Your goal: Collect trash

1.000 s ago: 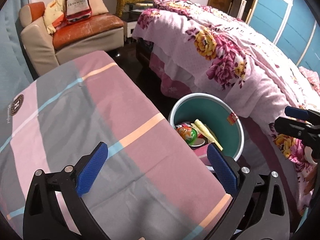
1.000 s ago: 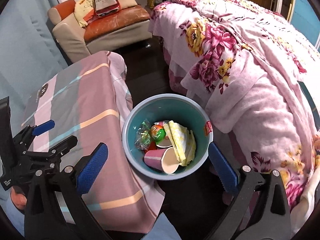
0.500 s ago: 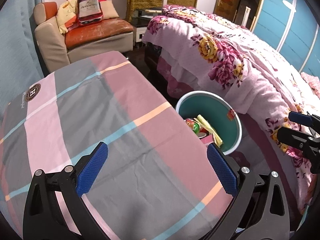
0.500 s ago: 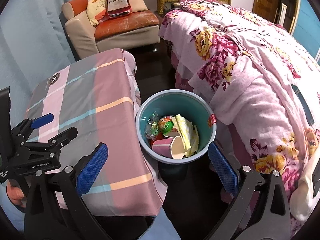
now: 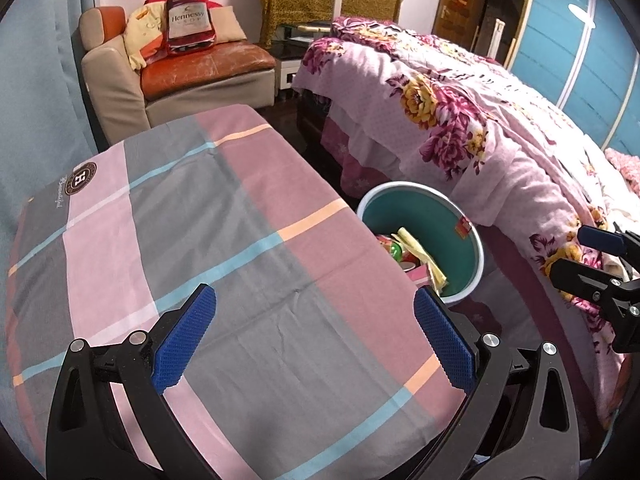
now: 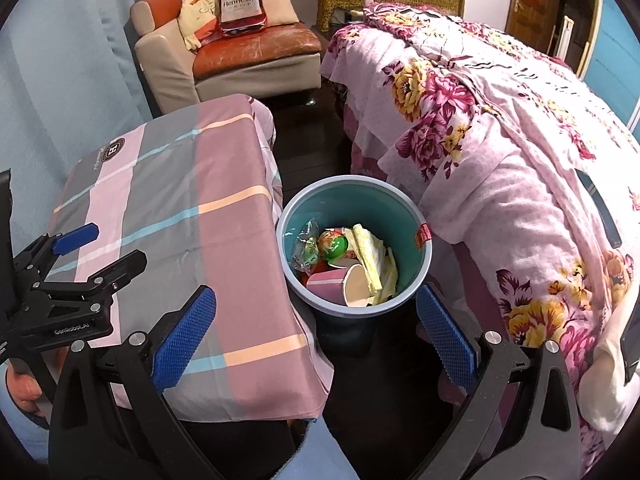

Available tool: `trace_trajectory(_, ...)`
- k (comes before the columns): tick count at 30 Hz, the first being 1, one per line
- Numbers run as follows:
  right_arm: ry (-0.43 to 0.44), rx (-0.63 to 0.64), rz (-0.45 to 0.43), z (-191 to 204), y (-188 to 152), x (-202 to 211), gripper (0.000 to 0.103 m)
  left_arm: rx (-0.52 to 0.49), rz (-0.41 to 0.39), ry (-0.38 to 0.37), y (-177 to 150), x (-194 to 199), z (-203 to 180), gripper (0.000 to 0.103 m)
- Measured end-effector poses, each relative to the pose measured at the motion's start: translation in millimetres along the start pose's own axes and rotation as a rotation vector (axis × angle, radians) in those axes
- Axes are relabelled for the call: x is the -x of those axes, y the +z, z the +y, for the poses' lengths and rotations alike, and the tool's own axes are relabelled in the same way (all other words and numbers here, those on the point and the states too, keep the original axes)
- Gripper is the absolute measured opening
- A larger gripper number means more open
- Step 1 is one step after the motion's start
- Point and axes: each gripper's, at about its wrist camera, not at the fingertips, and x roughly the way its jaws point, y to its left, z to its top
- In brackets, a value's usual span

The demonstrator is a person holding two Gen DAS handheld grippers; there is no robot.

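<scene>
A teal bin [image 6: 404, 208] stands on the floor between the table and the bed; it also shows in the left wrist view [image 5: 468, 224]. In it lie a pink paper cup [image 6: 340, 286], a green-and-orange wrapper [image 6: 334, 242], yellowish paper [image 6: 370, 254] and a clear bag [image 6: 304, 252]. My left gripper [image 5: 314, 338] is open and empty above the table's near end; it also shows in the right wrist view [image 6: 86, 248]. My right gripper [image 6: 316, 334] is open and empty, above and in front of the bin, and shows at the right in the left wrist view [image 5: 588, 254].
The table [image 5: 180, 232] wears a pink, grey and blue plaid cloth. A bed with a floral cover [image 6: 500, 128] fills the right. An armchair [image 6: 248, 52] with a Hennessy-bottle cushion [image 6: 240, 4] stands at the back. Dark floor lies between.
Both grippers have pulled back and up, away from the bin, so more of the table and room shows. Both stay open and empty.
</scene>
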Motion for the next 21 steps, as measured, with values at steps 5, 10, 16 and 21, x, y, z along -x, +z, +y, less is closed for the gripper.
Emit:
trace_trajectory(5,0.007,-0.003,0.004,0,2,-2,0.096,0.006,-0.003,0.002,1,-1,1,0.099)
trace_trajectory(10,0.012,-0.008,0.018,-1,2,-10,0.096,0.0,-0.001,0.032,-1,-6,2,0.099)
trace_trajectory(16,0.017,-0.011,0.029,-2,4,-16,0.096,-0.001,0.0,0.042,-2,-10,3,0.099)
trace_trajectory(21,0.019,-0.011,0.035,-3,6,-21,0.096,-0.007,-0.006,0.05,0,-12,4,0.099)
